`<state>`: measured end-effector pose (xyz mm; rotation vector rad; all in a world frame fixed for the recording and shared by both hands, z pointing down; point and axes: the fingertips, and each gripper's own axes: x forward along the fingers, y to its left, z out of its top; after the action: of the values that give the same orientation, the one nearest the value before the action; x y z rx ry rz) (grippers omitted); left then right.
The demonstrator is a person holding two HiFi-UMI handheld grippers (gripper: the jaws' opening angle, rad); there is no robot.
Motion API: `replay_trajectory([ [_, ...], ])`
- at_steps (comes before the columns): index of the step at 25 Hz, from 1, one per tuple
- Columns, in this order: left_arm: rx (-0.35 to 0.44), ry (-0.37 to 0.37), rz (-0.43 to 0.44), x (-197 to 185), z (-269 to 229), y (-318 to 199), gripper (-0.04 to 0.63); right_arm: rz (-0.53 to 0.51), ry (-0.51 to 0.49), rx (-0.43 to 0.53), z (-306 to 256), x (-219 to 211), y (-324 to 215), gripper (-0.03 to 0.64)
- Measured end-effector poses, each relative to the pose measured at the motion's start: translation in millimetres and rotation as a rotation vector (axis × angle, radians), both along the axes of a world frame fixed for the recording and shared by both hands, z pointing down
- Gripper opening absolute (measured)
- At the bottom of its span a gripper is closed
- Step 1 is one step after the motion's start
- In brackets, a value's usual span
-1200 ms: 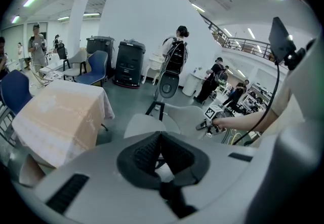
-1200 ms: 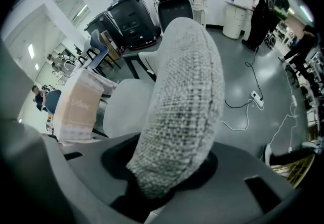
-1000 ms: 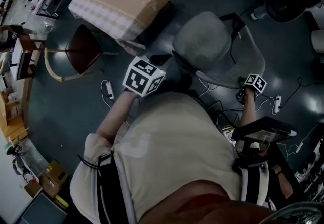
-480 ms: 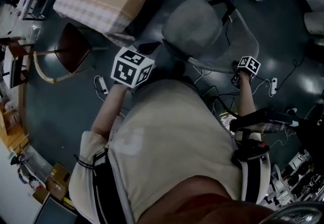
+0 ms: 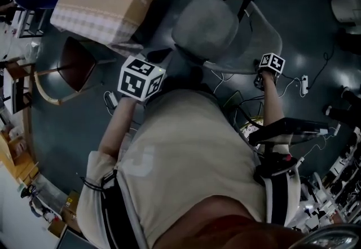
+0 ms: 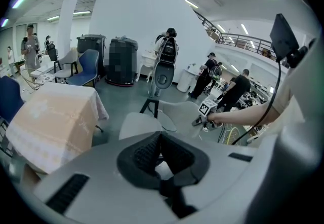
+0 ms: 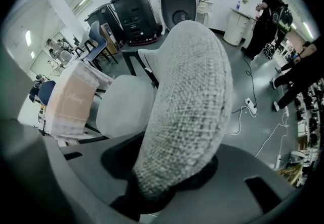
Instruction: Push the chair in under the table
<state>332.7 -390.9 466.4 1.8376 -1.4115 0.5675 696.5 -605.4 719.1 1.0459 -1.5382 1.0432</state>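
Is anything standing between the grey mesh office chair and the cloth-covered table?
Nothing visible does. Only dark floor lies between the grey mesh office chair and the beige cloth-covered table; the brown wooden chair stands aside.

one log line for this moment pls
left gripper: shut, empty | right gripper: shut on chair | chair: not yet under table

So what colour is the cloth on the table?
The cloth is tan with a white flower and checked edges; head view shows it best.
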Motion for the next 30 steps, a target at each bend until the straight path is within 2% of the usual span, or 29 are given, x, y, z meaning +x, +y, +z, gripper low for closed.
replay_trajectory([
  [10, -0.032, -0.017, 0.005, -2.5, 9.3, 14.0, 0.008, -0.037, -0.009, 0.014, 3.5, -11.1, -6.7, 0.172],
  [17, -0.021, -0.054, 0.073, 23.6, 4.6, 2.1, 0.008, -0.075, 0.006, 0.042, 3.3, -9.4, -26.2, 0.173],
  [30, -0.019, -0.057, -0.024, 12.9, 6.8, 3.9, 0.008, -0.055, -0.003, 0.053, 1.4, -11.4, -27.3, 0.165],
])
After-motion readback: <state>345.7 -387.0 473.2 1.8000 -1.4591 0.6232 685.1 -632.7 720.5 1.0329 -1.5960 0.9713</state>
